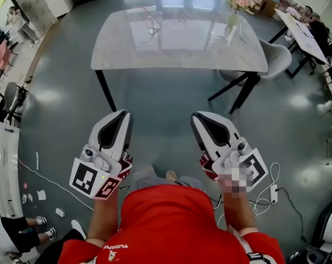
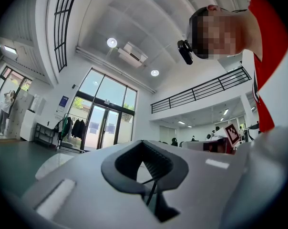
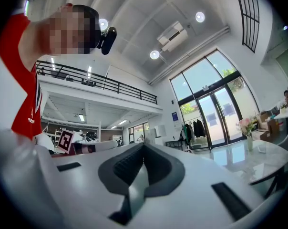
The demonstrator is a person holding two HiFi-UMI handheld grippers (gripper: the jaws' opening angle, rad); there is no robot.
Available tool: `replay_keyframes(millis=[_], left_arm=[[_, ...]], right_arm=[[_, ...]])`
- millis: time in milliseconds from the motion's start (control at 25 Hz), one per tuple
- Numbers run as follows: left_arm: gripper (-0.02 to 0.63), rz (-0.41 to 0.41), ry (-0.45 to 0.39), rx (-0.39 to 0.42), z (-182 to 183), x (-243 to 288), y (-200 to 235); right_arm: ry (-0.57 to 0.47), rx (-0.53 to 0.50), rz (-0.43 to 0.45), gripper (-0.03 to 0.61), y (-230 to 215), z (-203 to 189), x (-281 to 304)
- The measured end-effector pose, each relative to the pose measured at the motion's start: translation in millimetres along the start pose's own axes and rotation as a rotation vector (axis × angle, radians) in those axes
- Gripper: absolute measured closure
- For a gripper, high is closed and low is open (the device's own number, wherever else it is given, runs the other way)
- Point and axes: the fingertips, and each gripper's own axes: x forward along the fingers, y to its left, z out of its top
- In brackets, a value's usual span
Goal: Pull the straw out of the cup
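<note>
A clear cup (image 1: pixel 154 22) with a thin reddish straw stands on the far left part of a pale marble table (image 1: pixel 177 51), well ahead of me. Both grippers are held at waist height over the floor, short of the table and apart from the cup. My left gripper (image 1: pixel 123 114) points forward with its jaws together and nothing between them; its own view shows the closed tips (image 2: pixel 144 144). My right gripper (image 1: pixel 198 116) is likewise shut and empty (image 3: pixel 144 146). The cup does not show in either gripper view.
A vase of pink flowers (image 1: pixel 234 10) and a small stand sit on the table's right side. A grey chair (image 1: pixel 276 59) stands at its right end, with another table (image 1: pixel 303 32) beyond. Cables and a power strip (image 1: pixel 273 194) lie on the floor at right. People stand at the left.
</note>
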Motion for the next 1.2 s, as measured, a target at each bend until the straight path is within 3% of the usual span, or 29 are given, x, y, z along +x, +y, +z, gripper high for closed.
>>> replay_keyframes(millis=[600, 1200], left_arm=[[0.609, 0.0, -0.002, 0.006, -14.8, 42.0, 33.5], [0.609, -0.066, 0.001, 0.001, -22.3, 134.5, 156.8]], right_arm=[[0.023, 0.005, 0.001, 0.578, -40.5, -17.1, 32.0], [0.059, -0.008, -0.058, 0.577, -116.0, -25.3, 157.2]])
